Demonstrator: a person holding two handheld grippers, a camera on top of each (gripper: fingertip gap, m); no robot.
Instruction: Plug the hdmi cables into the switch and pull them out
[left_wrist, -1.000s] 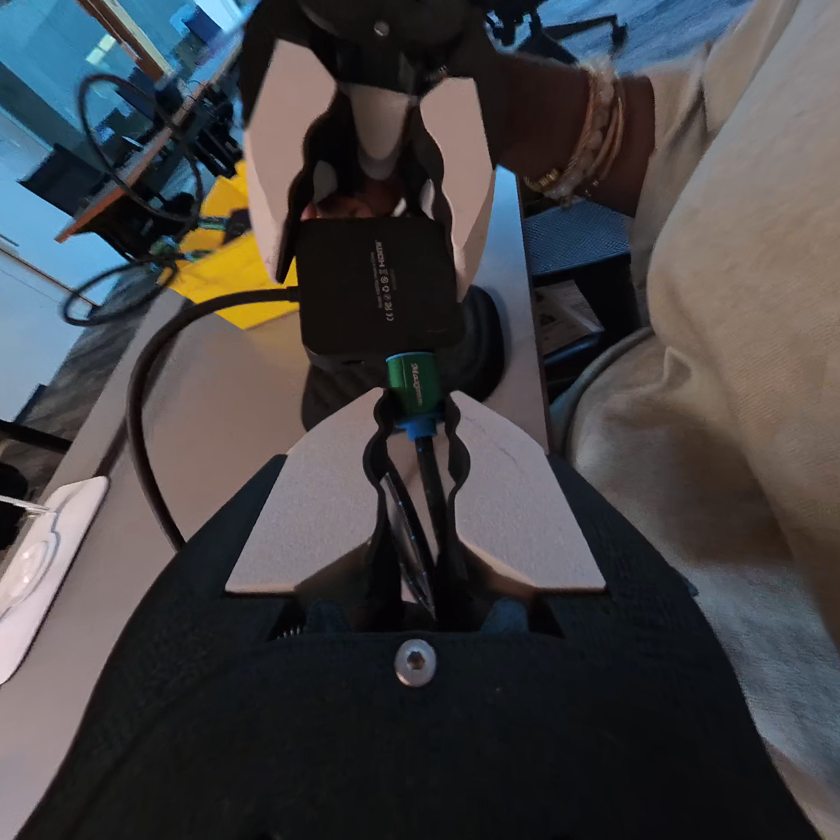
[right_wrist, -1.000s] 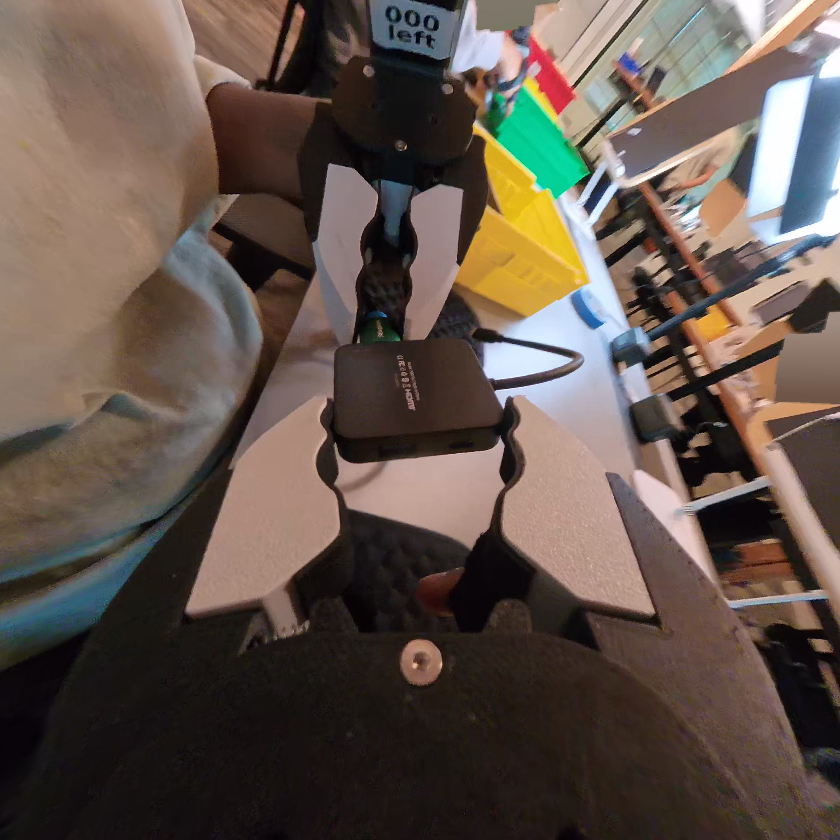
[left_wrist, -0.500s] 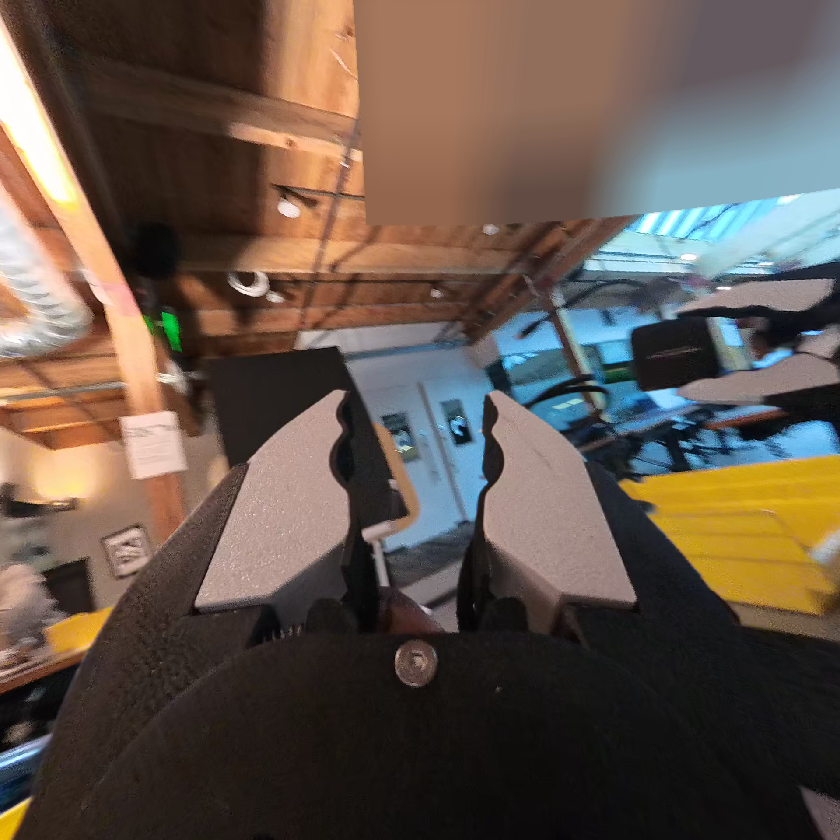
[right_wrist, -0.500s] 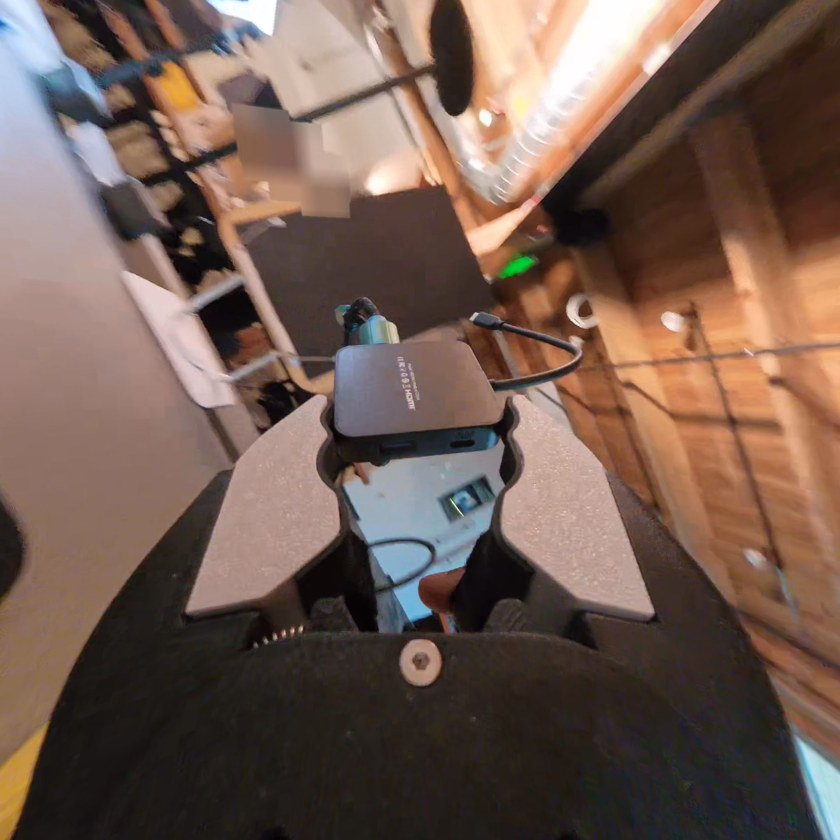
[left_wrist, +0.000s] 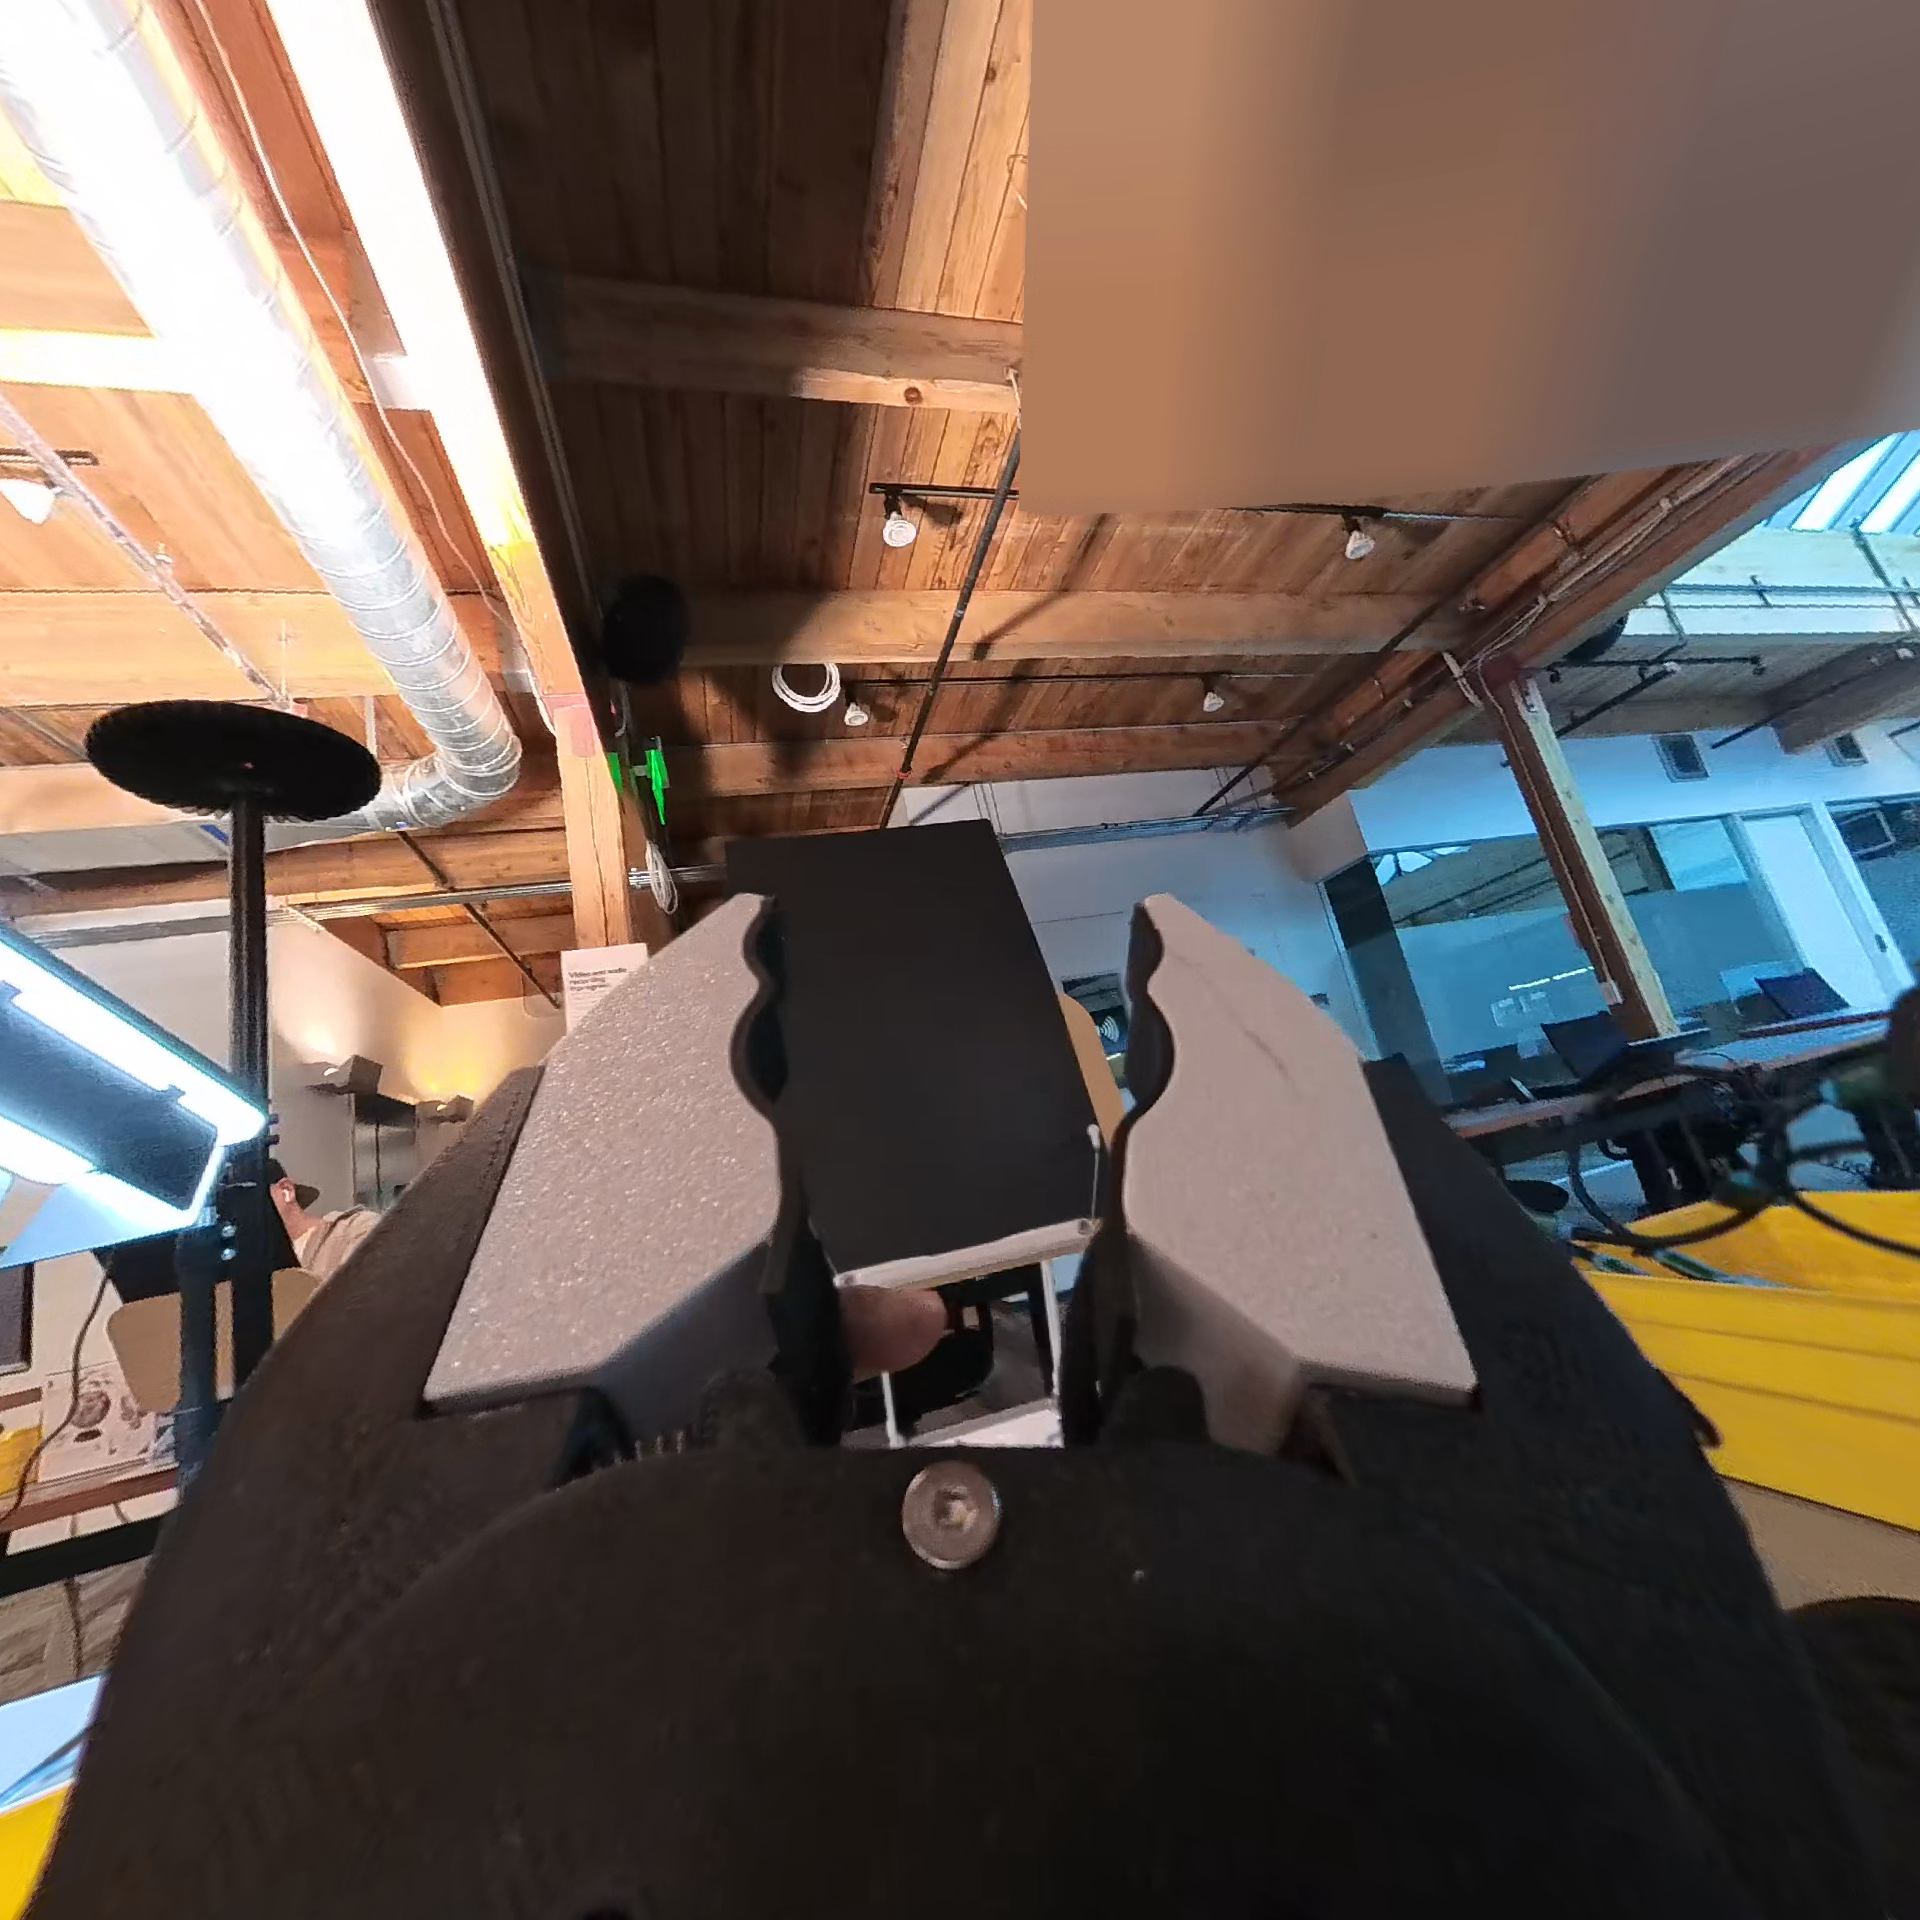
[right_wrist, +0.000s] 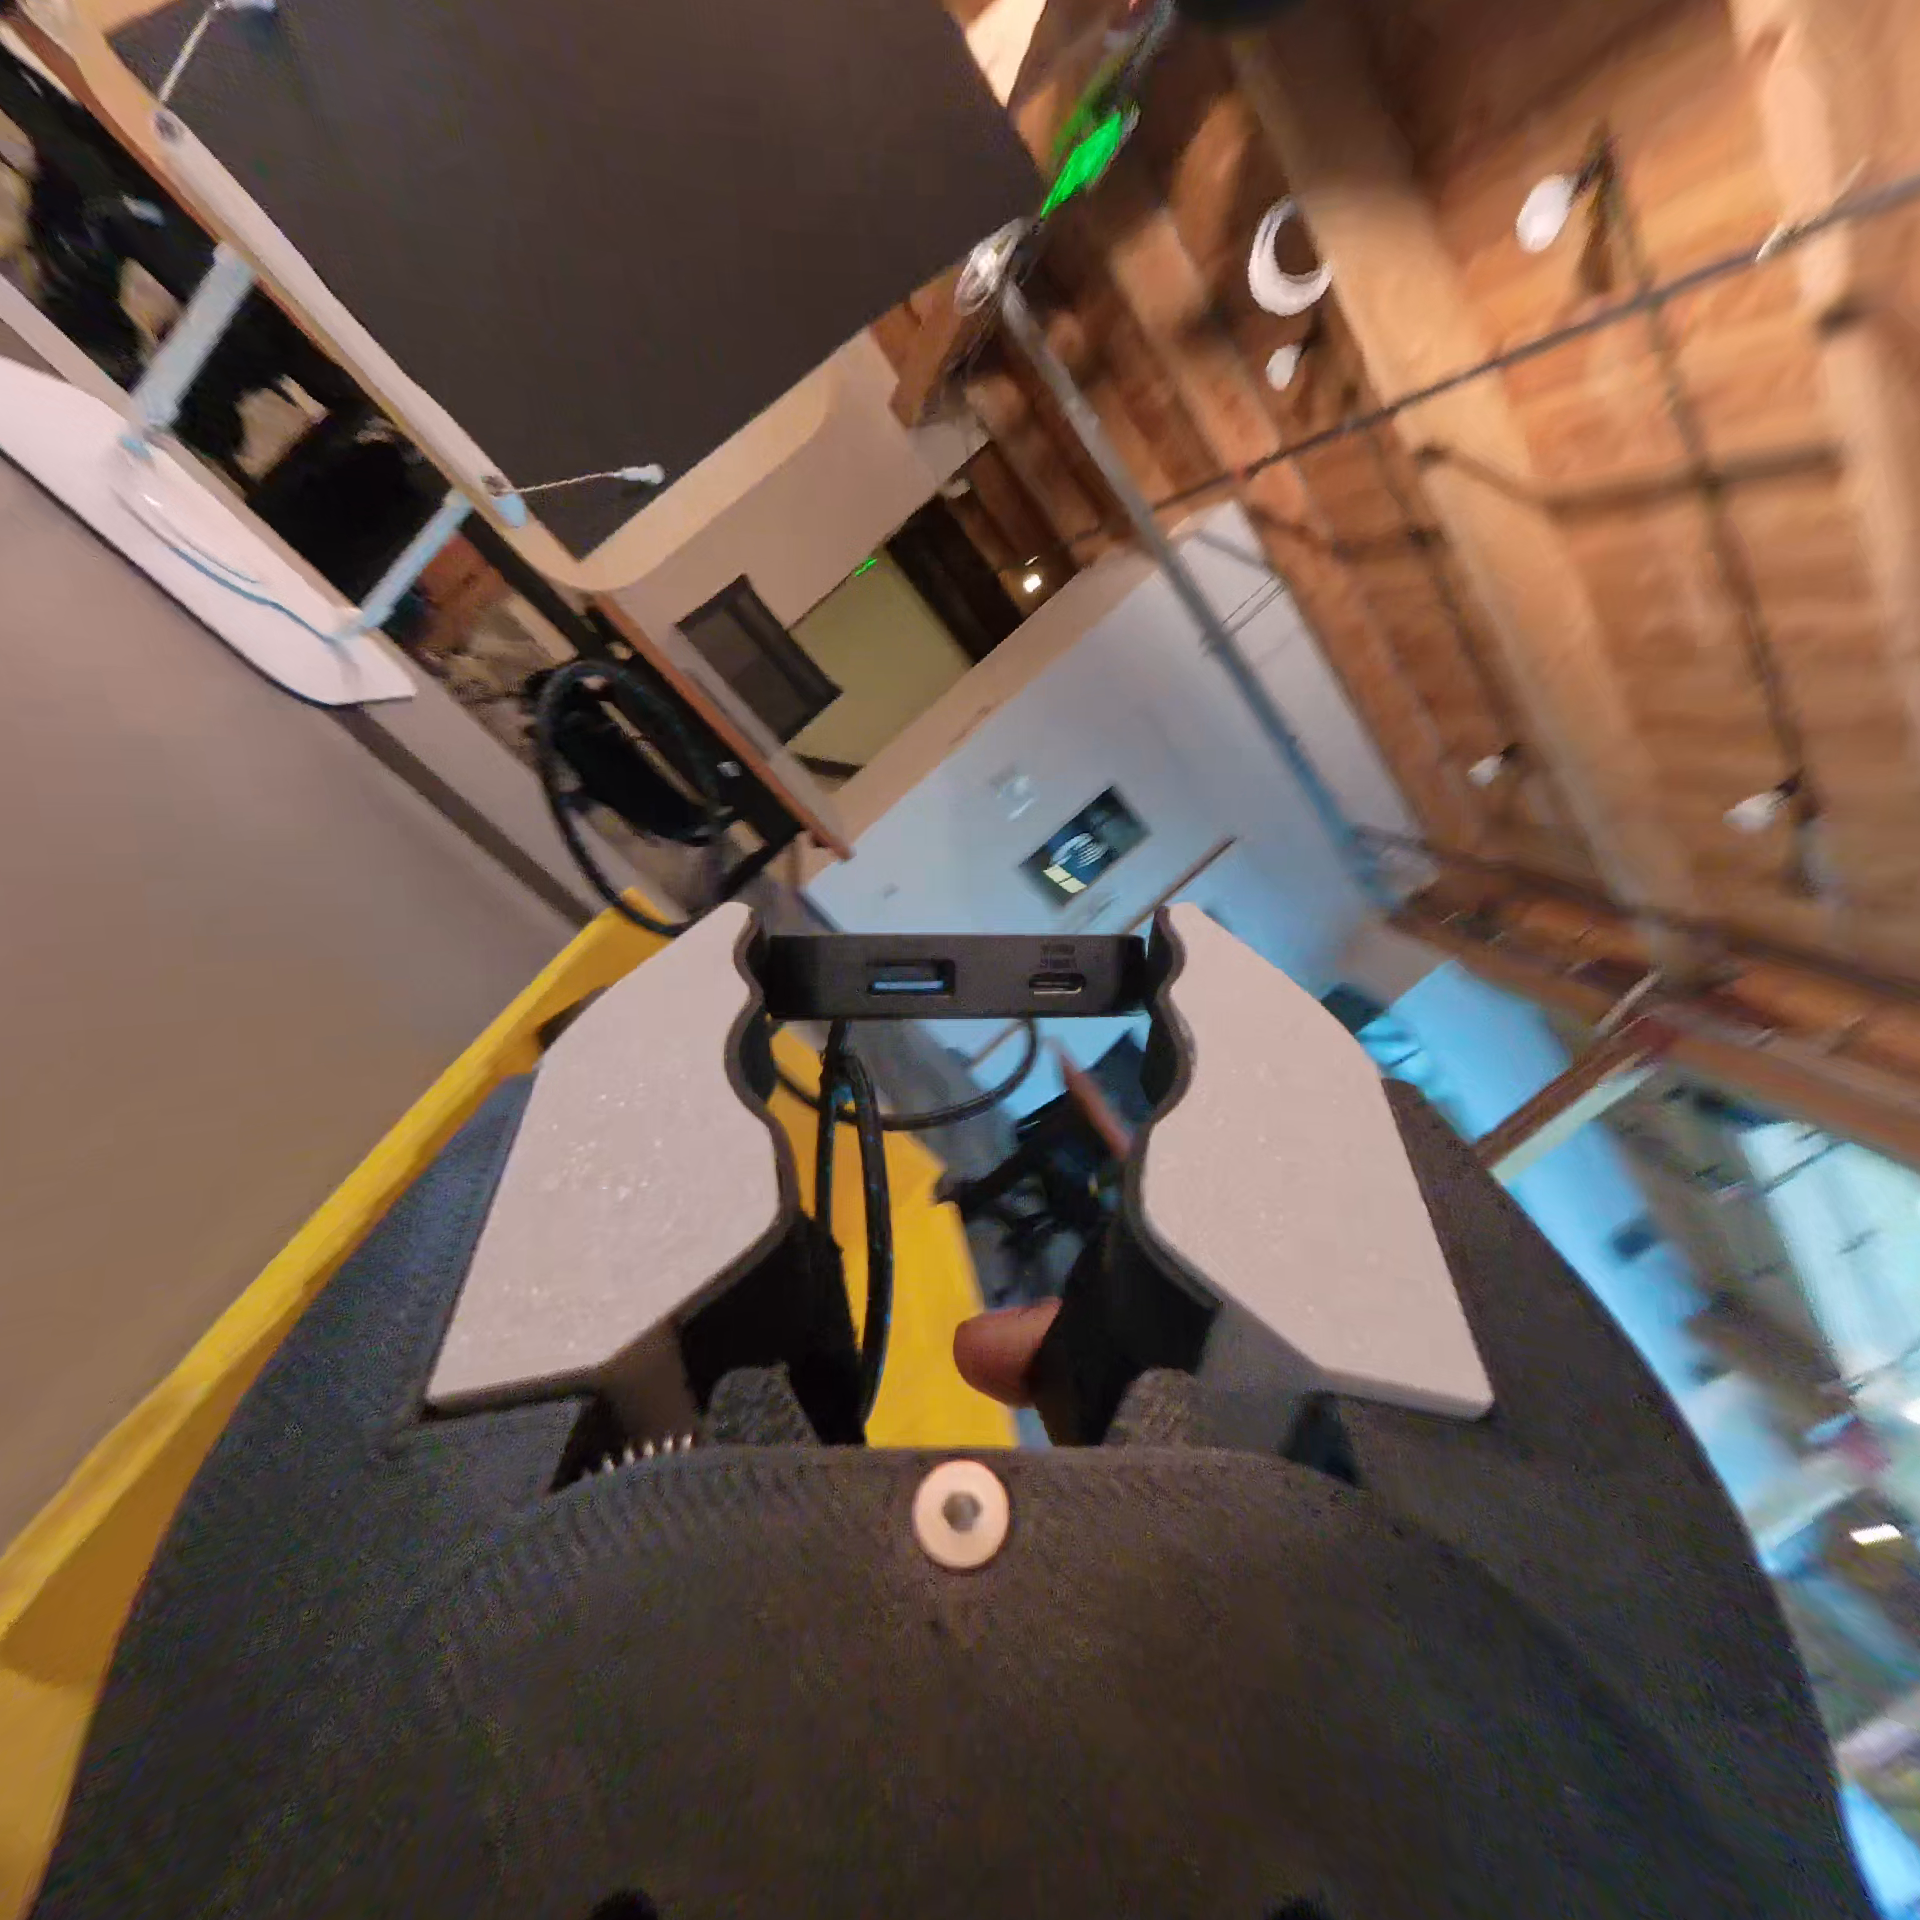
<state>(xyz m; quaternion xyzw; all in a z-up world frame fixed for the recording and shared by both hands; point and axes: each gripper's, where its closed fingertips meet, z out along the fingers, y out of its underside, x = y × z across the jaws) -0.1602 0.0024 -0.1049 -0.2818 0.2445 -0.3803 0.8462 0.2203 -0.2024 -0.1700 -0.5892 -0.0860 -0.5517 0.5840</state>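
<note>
While the left tongs (left_wrist: 951, 935) pointed up toward a wooden ceiling (left_wrist: 748, 260) with nothing between their grey fingers (left_wrist: 634, 1132), which stood spread apart, the right tongs (right_wrist: 956, 940) were clamped on the black switch (right_wrist: 956, 977), gripping it by its two short ends at the very fingertips. The switch was held in the air, edge-on to the right wrist camera, so that two ports on its near side faced the lens. A dark braided cable (right_wrist: 862, 1195) hung beneath the switch, between the right tongs' fingers; where it joined the switch could not be told. A fingertip (right_wrist: 1003, 1351) showed behind the right tongs, and another (left_wrist: 894, 1330) behind the left ones. In the right wrist view a grey worktop (right_wrist: 208, 883) lay tilted at the left, with a yellow bin (right_wrist: 343, 1226) beside it. A black panel (left_wrist: 914, 1039) stood beyond the left tongs, and a silver duct (left_wrist: 343, 540) ran along the ceiling.
</note>
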